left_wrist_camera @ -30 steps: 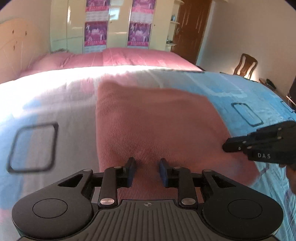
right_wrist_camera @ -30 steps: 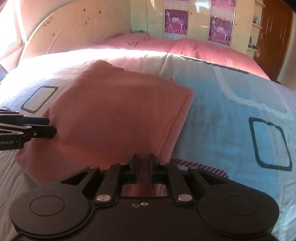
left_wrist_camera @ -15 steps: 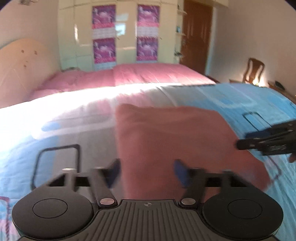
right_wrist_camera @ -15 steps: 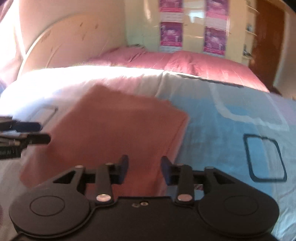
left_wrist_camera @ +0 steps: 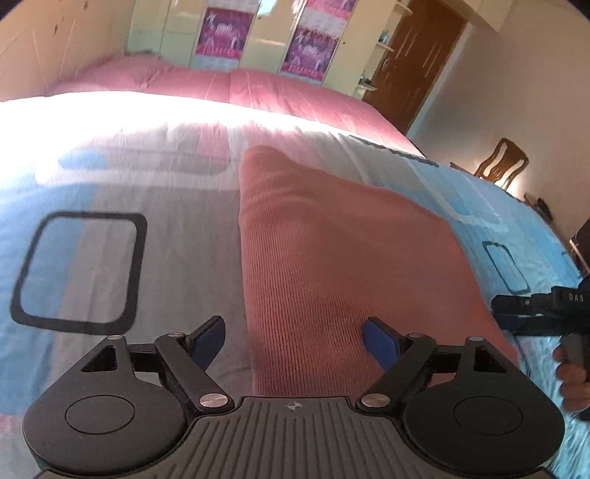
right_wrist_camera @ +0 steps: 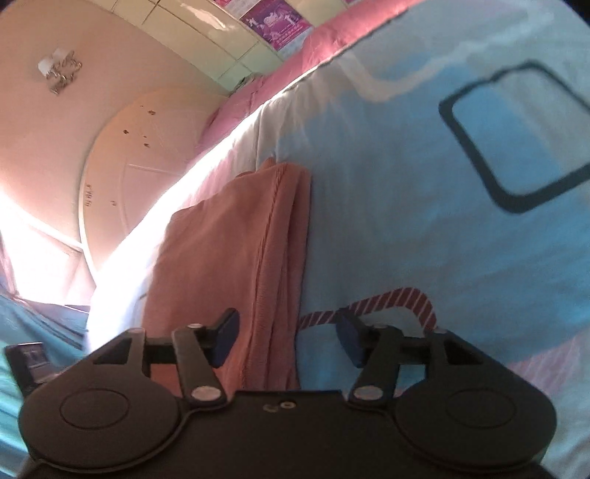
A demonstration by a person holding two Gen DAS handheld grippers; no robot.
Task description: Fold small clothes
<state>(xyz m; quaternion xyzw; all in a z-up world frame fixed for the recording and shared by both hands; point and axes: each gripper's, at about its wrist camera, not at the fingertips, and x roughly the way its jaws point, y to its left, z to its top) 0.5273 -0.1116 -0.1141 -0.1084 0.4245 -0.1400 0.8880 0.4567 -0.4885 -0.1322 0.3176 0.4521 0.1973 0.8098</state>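
Observation:
A pink ribbed knit garment (left_wrist_camera: 343,254) lies folded into a flat rectangle on the blue and white bedspread (left_wrist_camera: 121,191). My left gripper (left_wrist_camera: 294,337) is open and empty, its jaws wide over the garment's near left edge. My right gripper (right_wrist_camera: 287,337) is open and empty, tilted, at the garment's right folded edge (right_wrist_camera: 250,235). The right gripper also shows in the left wrist view (left_wrist_camera: 516,313) at the garment's right side, held by a hand.
A pink quilt (left_wrist_camera: 228,84) and a cream headboard (right_wrist_camera: 132,162) lie beyond. A wardrobe with purple posters (left_wrist_camera: 221,33), a brown door (left_wrist_camera: 413,55) and a wooden chair (left_wrist_camera: 501,162) stand around the bed.
Both grippers opened wide and let go of the garment. The right gripper rolled to a tilt and dropped lower beside the garment's edge. The left gripper pulled back a little.

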